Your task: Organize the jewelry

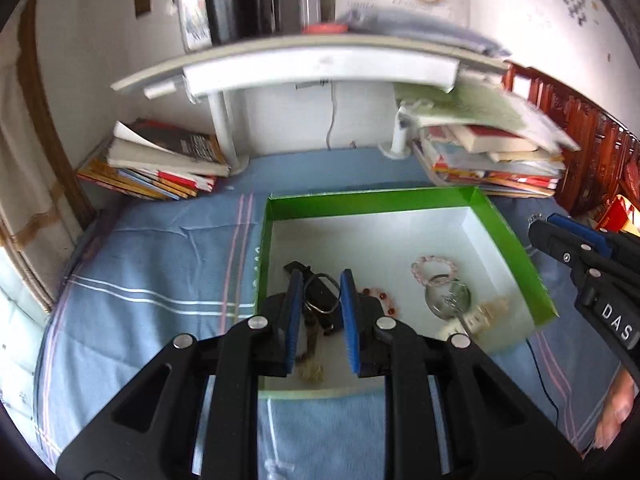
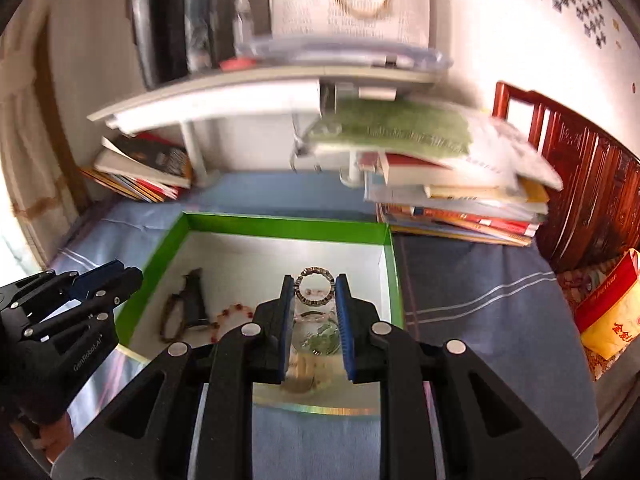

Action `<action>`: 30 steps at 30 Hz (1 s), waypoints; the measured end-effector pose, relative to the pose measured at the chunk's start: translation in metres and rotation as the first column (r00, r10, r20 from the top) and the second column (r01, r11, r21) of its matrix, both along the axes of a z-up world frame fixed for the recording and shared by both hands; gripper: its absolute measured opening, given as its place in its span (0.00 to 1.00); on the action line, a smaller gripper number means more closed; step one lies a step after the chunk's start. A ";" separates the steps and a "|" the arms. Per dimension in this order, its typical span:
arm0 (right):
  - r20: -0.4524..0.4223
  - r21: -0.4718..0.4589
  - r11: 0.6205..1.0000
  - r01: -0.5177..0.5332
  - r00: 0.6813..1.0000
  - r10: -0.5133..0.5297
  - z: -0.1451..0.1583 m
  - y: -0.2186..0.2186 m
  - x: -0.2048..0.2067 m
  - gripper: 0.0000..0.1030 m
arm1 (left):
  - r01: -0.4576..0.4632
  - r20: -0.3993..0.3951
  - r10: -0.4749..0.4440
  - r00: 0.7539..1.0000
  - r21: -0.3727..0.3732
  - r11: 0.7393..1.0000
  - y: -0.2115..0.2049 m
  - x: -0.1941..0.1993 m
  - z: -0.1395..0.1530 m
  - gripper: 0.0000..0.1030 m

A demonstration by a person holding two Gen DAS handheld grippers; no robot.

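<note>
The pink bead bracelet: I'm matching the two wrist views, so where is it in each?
Left wrist: pink bead bracelet, right of centre, beyond the right fingertip.
Right wrist: centre, framed between the fingertips.
Shared landmark: the green box that holds it.

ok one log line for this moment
left gripper: open over key ring | right gripper: open, empty | jewelry in green box

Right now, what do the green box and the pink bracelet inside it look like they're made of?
Green box: likely thin cardboard, glossy green walls over a matte white floor, with sharp folded corners. Pink bracelet: translucent pale pink beads on a loop, glass or plastic; the blur leaves that open.
</note>
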State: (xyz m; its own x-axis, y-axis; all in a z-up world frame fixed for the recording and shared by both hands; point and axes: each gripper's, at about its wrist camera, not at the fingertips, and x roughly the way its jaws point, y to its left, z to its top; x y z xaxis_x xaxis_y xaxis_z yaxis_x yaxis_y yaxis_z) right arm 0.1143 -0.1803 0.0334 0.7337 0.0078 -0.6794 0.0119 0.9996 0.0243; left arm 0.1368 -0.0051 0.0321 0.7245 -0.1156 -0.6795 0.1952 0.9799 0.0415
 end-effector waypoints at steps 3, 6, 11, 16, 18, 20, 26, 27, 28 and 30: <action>-0.090 -0.002 1.000 0.009 0.996 -0.009 -0.030 0.001 0.024 0.20 | 0.009 -0.088 -0.012 0.996 -0.024 1.000 -0.009 0.023 -0.024 0.19; -0.146 -0.015 1.000 0.008 0.989 -0.010 -0.053 0.002 0.037 0.20 | 0.023 -0.158 -0.027 0.987 -0.023 0.999 -0.017 0.035 -0.047 0.19; -0.082 -0.083 0.996 -0.014 0.997 0.007 -0.046 0.010 0.018 0.49 | 0.017 -0.166 -0.021 0.986 -0.026 1.000 -0.016 0.036 -0.055 0.44; 0.049 -0.078 0.997 0.017 0.999 -0.013 -0.017 0.005 -0.028 0.73 | -0.022 -0.045 0.023 0.999 0.032 0.999 -0.008 0.003 -0.030 0.55; 0.143 -0.056 0.998 0.040 0.989 -0.031 -0.006 0.001 -0.059 0.87 | -0.059 0.041 0.057 0.998 0.035 0.998 0.001 -0.023 -0.016 0.59; 0.229 -0.054 0.996 0.069 0.972 -0.055 0.000 0.000 -0.088 0.96 | -0.070 0.101 0.068 0.993 0.022 0.997 0.008 -0.048 -0.009 0.66; 0.249 -0.045 0.993 0.105 0.964 -0.091 -0.003 0.000 -0.127 0.97 | -0.098 0.219 0.101 0.971 -0.026 0.995 0.022 -0.110 -0.005 0.75; 0.249 -0.047 0.995 0.093 0.965 -0.078 -0.003 0.001 -0.132 0.97 | -0.094 0.223 0.097 0.970 -0.022 0.995 0.023 -0.116 -0.005 0.75; 0.254 -0.049 0.995 0.087 0.965 -0.072 -0.002 0.001 -0.137 0.97 | -0.088 0.229 0.089 0.969 -0.014 0.996 0.023 -0.123 -0.006 0.77; 0.269 -0.055 0.995 0.080 0.961 -0.063 -0.003 0.004 -0.148 0.97 | -0.079 0.248 0.078 0.966 -0.006 0.997 0.025 -0.138 -0.006 0.79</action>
State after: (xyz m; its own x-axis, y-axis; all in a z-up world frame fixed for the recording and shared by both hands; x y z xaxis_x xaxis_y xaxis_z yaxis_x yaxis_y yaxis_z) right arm -0.0337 -0.1761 0.0304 0.8852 -0.0887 -0.4567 0.0852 0.9960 -0.0283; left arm -0.0007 0.0200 0.0266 0.8773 -0.0494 -0.4775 0.1009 0.9914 0.0830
